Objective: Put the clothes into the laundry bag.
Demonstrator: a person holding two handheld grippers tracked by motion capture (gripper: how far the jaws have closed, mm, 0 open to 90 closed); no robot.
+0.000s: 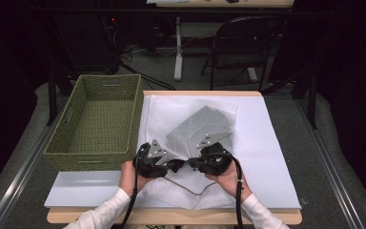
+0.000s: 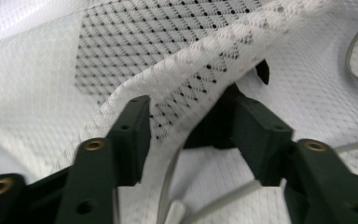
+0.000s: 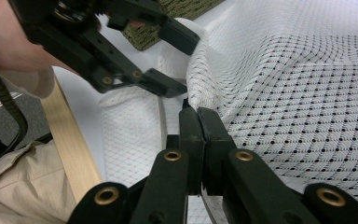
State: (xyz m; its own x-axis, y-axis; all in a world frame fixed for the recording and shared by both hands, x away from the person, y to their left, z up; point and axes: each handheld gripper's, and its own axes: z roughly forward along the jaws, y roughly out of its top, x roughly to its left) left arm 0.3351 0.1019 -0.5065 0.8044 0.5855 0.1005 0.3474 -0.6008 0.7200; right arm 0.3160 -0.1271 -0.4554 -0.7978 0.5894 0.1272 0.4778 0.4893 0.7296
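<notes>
White sheet (image 1: 267,143) covers wooden table (image 1: 171,217); dark room, folding chair (image 1: 240,45) behind. Mesh laundry bag (image 1: 198,126) lies mid-sheet beside green woven basket (image 1: 97,119). Right gripper (image 3: 198,112) clamped on bag edge; left gripper (image 2: 191,116) jaws apart around a fold.

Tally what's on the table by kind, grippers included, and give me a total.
Mesh bag: 1
Basket: 1
Grippers: 2, left and right
Total: 4
</notes>
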